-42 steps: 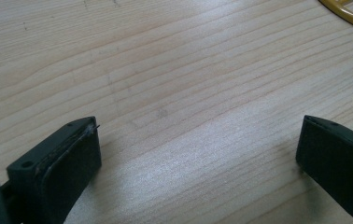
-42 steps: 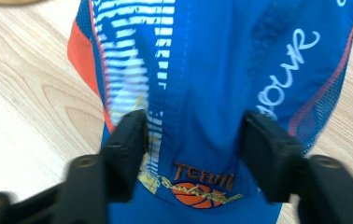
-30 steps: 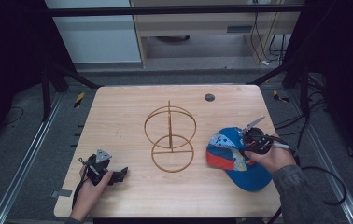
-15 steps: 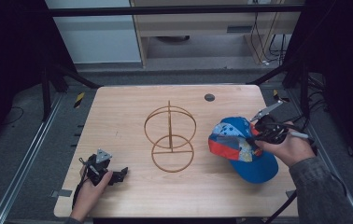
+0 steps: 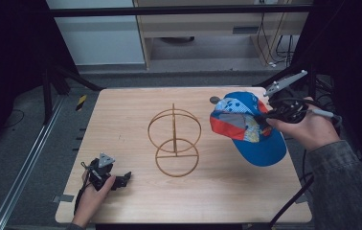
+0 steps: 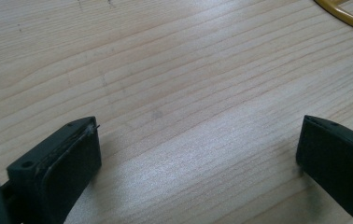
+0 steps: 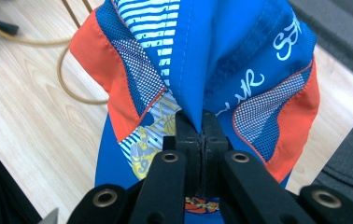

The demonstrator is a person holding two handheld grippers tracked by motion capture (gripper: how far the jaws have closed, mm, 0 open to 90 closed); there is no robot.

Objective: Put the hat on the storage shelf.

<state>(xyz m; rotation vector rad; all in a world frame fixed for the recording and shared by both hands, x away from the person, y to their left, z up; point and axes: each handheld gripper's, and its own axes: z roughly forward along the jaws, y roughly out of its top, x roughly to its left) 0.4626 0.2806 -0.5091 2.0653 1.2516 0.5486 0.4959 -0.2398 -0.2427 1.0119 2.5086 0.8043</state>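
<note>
From the high view we see the blue fabric cap with orange and patterned panels (image 5: 253, 129) held clear above the right part of the pale wooden surface (image 5: 136, 124), its brim hanging down toward the near right corner. The right gripper (image 5: 264, 116) has it by the crown, the person's right hand (image 5: 308, 129) wrapped around the tool. Just left of the cap stands the thin golden wire stand of two upright rings on a round base (image 5: 174, 141), near the middle of the surface and not touching the cap. A small dark round disc (image 5: 214, 100) lies on the surface at the cap's far edge. At the near left corner the left gripper (image 5: 121, 179) rests on the surface in the person's left hand (image 5: 93, 196), well apart from everything else.

In the left gripper view we look between its two black fingers (image 6: 58, 163), which stand wide apart over bare wood with nothing between them; a curve of the wire stand (image 6: 347, 16) crosses the top right corner.

In the right gripper view its fingers (image 7: 189, 140) are pressed together on a pinched fold of the cap (image 7: 221, 60), which hangs in front of the camera above the surface (image 7: 20, 107).
</note>
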